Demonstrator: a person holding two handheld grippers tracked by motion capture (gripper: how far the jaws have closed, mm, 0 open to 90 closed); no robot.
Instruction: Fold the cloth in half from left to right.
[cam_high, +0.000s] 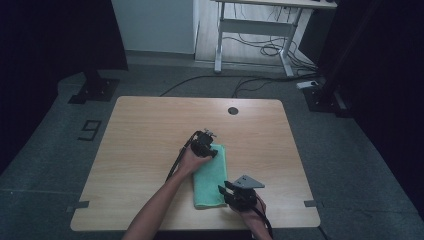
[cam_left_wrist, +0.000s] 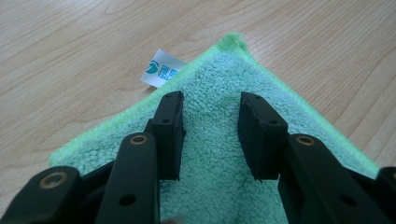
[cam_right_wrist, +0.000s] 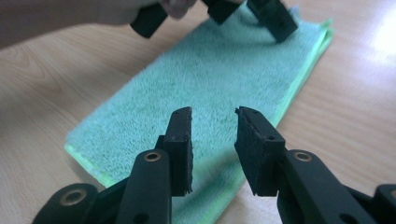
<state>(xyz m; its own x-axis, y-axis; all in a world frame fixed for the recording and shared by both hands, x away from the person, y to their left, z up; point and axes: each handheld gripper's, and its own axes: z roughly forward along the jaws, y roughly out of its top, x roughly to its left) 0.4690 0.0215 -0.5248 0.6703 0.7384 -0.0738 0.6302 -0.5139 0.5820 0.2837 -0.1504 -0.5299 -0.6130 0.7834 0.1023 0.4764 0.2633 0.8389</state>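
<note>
A: Why is the towel (cam_high: 210, 176) laid folded by the table's (cam_high: 140, 150) near edge, right of its middle?

B: So both ends can be reached. The left gripper (cam_left_wrist: 210, 135) is set over the far corner beside the label (cam_left_wrist: 162, 73), jaws apart, nothing clamped. The right gripper (cam_right_wrist: 212, 149) is held above the near end, also apart, presumably for another fold.

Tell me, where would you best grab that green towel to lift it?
Probably at a corner. The towel lies folded flat on the table, so only edges and corners offer something to pinch. The left gripper, jaws open, already hangs over the far corner beside the white label; come down from above and pinch all layers.
</note>
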